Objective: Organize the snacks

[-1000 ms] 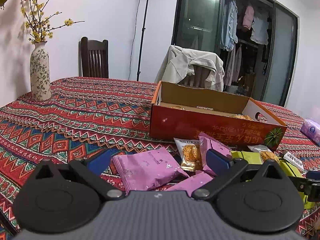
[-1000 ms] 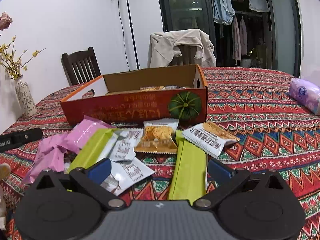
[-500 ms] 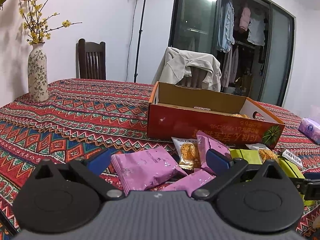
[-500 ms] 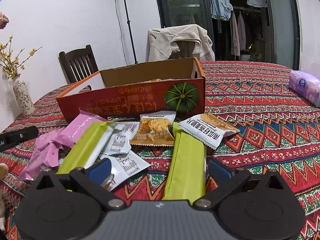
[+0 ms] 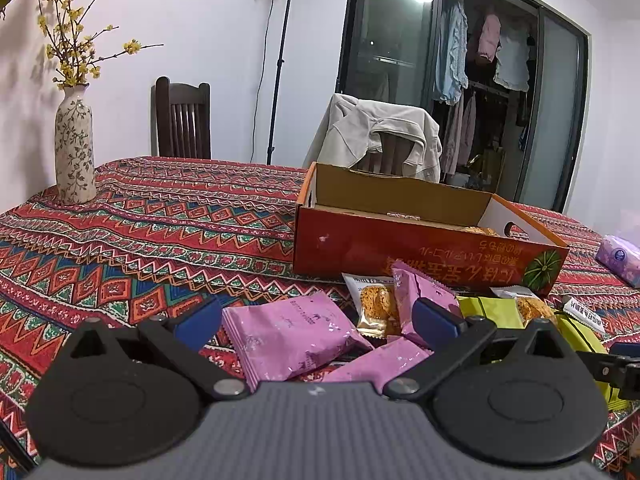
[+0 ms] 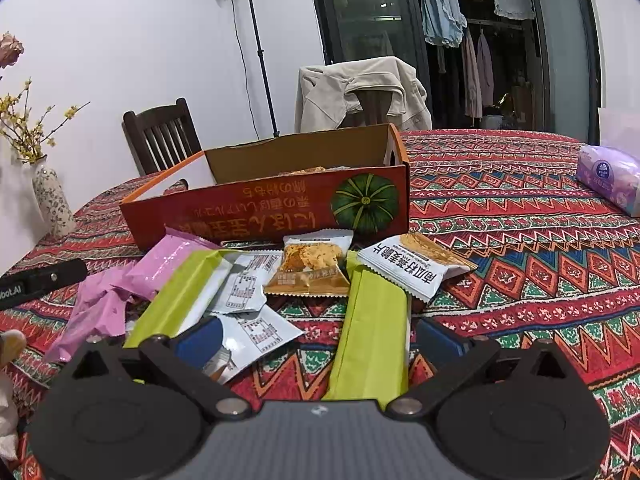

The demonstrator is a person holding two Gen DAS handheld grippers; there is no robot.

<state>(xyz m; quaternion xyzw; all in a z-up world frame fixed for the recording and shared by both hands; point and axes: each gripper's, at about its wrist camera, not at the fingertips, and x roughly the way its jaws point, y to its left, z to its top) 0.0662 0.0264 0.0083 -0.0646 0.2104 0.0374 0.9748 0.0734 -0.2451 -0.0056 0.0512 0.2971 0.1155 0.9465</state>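
Observation:
An orange cardboard box [image 5: 400, 248] [image 6: 256, 212] stands open on the patterned tablecloth with a few snacks inside. Loose snack packets lie in front of it. My left gripper [image 5: 316, 318] is open low over a pink packet [image 5: 292, 332], which lies between its blue fingertips. More pink packets [image 5: 416, 296] and a cracker packet [image 5: 374, 304] lie just beyond. My right gripper [image 6: 320, 338] is open, with a long green packet [image 6: 372, 336] and a white packet [image 6: 256, 332] between its fingers. A cracker packet [image 6: 312, 264] and a white biscuit packet [image 6: 412, 264] lie ahead.
A flowered vase [image 5: 74, 148] stands at the table's far left. A purple tissue pack [image 6: 610, 176] lies at the right. Behind the table are a dark wooden chair [image 5: 182, 120], a chair draped with a beige jacket [image 5: 380, 136] and a light stand [image 5: 280, 60].
Both grippers have sunk lower toward the table and tilted up a little, so the box and packets sit lower in view. Both stay open; no packet has moved.

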